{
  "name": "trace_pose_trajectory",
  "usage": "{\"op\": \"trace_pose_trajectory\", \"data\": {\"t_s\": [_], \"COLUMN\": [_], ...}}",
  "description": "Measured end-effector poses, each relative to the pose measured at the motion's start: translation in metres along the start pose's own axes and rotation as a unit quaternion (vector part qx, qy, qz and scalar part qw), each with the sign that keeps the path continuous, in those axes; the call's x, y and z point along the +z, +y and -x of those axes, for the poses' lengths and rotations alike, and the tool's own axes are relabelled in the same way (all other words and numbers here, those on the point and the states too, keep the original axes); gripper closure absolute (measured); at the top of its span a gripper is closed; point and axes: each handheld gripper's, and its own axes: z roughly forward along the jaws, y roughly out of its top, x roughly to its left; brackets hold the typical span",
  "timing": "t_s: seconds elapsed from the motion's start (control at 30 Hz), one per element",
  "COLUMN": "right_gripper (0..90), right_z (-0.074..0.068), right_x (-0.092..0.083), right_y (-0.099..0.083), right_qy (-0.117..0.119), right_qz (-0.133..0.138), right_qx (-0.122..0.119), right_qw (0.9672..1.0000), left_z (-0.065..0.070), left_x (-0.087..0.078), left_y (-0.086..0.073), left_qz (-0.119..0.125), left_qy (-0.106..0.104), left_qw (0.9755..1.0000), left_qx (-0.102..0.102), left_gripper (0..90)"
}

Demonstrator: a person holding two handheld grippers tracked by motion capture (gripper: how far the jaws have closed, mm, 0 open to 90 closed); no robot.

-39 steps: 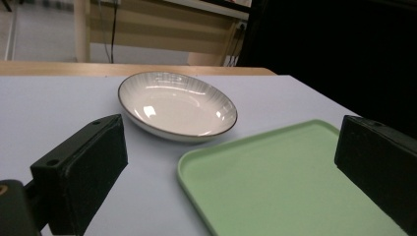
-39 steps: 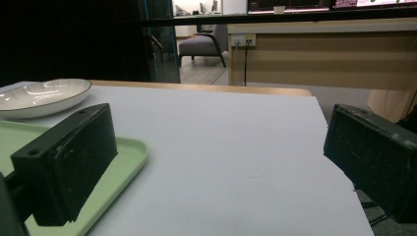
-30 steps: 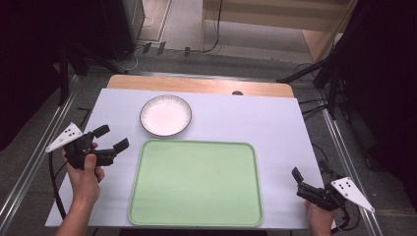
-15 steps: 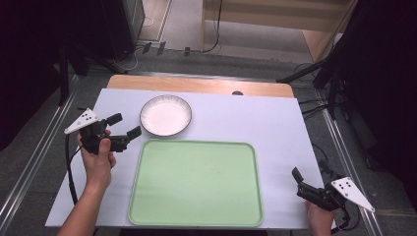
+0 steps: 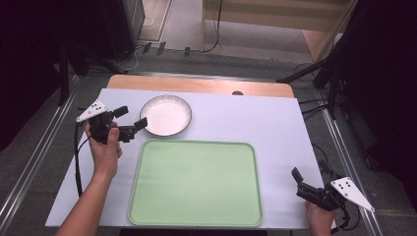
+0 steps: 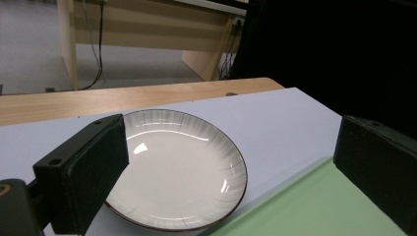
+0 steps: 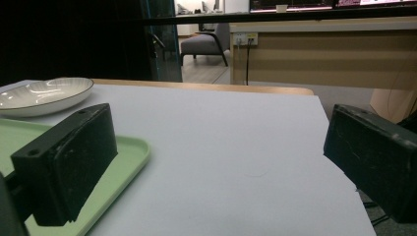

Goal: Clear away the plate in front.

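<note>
No brand, label or writing is being shown on the white plate (image 5: 165, 115), which is lying on the table (image 5: 255, 118) just beyond the far left corner of the green tray (image 5: 196, 182), with its near-left rim being hidden behind a black jaw in the left gripper view. The left gripper (image 5: 129, 121) is being held wide open just left of the plate, one jaw tip at its rim, though contact cannot be made out. The right gripper (image 5: 309, 182) is being held open and empty, right of the tray at the table's near edge, its hand being cut off by the frame.
</note>
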Motion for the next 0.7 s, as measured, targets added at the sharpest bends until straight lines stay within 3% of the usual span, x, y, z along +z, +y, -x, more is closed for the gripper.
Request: {"op": "trace_pose_trajectory", "data": {"t_s": [0.43, 0.7], "right_gripper": [0.0, 0.0], "right_z": [0.0, 0.001], "right_x": [0.0, 0.0], "right_y": [0.0, 0.0], "right_qy": [0.001, 0.003], "right_qz": [0.0, 0.001], "right_qx": [0.001, 0.001], "right_qw": [1.0, 1.0], "left_z": [-0.012, -0.028], "left_x": [0.028, 0.046], "left_y": [0.011, 0.014], "left_qz": [-0.013, -0.024], "left_qy": [0.011, 0.017], "left_qw": [0.9998, 0.9987], "left_qx": [-0.011, -0.042], "left_gripper": [2.1, 3.9]}}
